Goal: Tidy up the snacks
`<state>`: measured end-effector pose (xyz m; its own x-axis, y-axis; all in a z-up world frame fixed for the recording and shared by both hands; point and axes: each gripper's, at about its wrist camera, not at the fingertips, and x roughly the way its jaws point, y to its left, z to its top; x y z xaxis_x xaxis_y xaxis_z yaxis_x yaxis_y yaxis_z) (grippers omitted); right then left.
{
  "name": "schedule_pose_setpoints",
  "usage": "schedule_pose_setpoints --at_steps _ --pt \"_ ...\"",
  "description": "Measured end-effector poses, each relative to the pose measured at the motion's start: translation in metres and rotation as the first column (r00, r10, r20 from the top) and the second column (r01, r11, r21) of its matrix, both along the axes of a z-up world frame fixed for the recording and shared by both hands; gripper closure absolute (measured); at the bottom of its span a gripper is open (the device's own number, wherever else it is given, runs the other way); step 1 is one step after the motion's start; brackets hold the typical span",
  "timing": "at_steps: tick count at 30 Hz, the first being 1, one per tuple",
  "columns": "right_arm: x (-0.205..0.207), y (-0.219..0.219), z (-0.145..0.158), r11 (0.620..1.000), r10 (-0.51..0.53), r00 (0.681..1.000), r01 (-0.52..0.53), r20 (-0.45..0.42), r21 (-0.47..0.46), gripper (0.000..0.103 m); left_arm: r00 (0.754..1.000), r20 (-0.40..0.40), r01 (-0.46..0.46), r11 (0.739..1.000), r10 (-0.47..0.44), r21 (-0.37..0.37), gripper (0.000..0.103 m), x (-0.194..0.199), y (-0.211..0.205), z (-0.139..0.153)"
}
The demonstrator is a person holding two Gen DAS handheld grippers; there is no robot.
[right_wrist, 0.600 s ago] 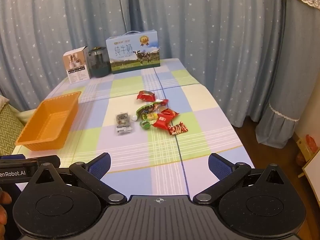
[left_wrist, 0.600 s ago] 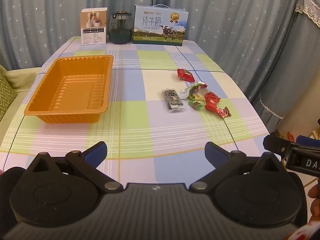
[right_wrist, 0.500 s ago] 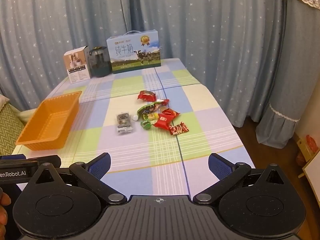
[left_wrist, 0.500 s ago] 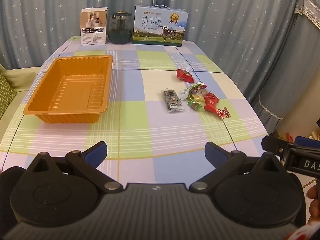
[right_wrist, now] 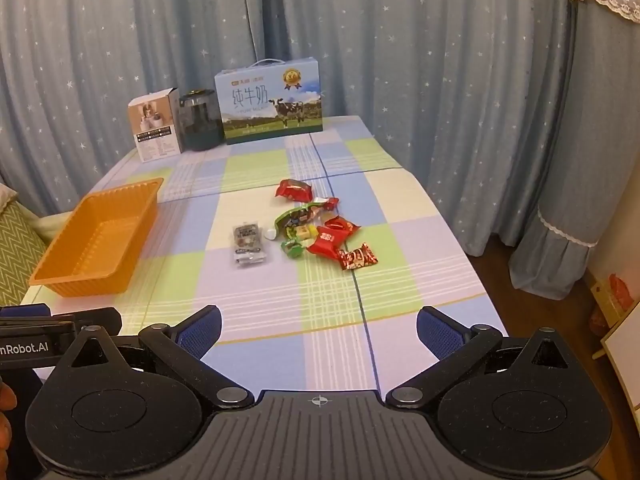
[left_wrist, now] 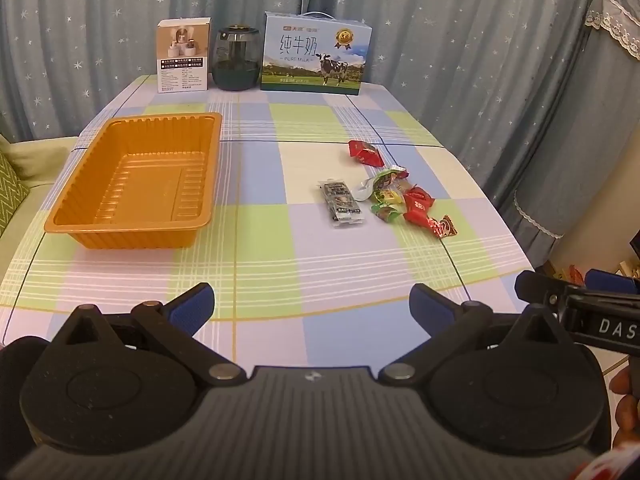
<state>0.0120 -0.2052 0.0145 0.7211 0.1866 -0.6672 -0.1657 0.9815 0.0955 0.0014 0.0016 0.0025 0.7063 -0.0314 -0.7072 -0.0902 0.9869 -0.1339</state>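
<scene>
Left gripper: your left gripper [left_wrist: 311, 304] sits at the bottom of the left wrist frame, jaws spread wide with nothing between the blue pads, only bare tablecloth [left_wrist: 280, 264].
Right gripper: your right gripper [right_wrist: 319, 327] is at the bottom of the right wrist frame, jaws likewise wide apart and holding nothing.
Snacks: the pile of wrapped snacks [left_wrist: 394, 200] lies right of centre in the left view, well apart from both grippers; in the right view it sits at the middle of the frame.
Grey packet: a flat grey packet [left_wrist: 341, 208] lies just left of the pile, beside it rather than on it.
Red packet: one red packet [left_wrist: 365, 153] lies a little above the pile, apart from the rest.
Tray: the orange tray [left_wrist: 132, 236] stands at centre left of the left view, with nothing in it.
Back edge: a small white box [left_wrist: 183, 56], a dark jar [left_wrist: 236, 60] and a milk carton [left_wrist: 316, 58] stand in a row at the top centre, before the starred curtain [left_wrist: 460, 40].
</scene>
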Motion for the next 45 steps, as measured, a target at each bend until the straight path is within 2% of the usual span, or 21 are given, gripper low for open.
schedule_pose_setpoints --at_steps 45 --pt "-0.0001 -0.0008 0.0026 1.000 -0.002 1.000 0.002 0.004 -0.006 0.000 1.000 0.008 0.007 1.000 -0.007 0.004 0.000 -0.0033 -0.0038 0.0009"
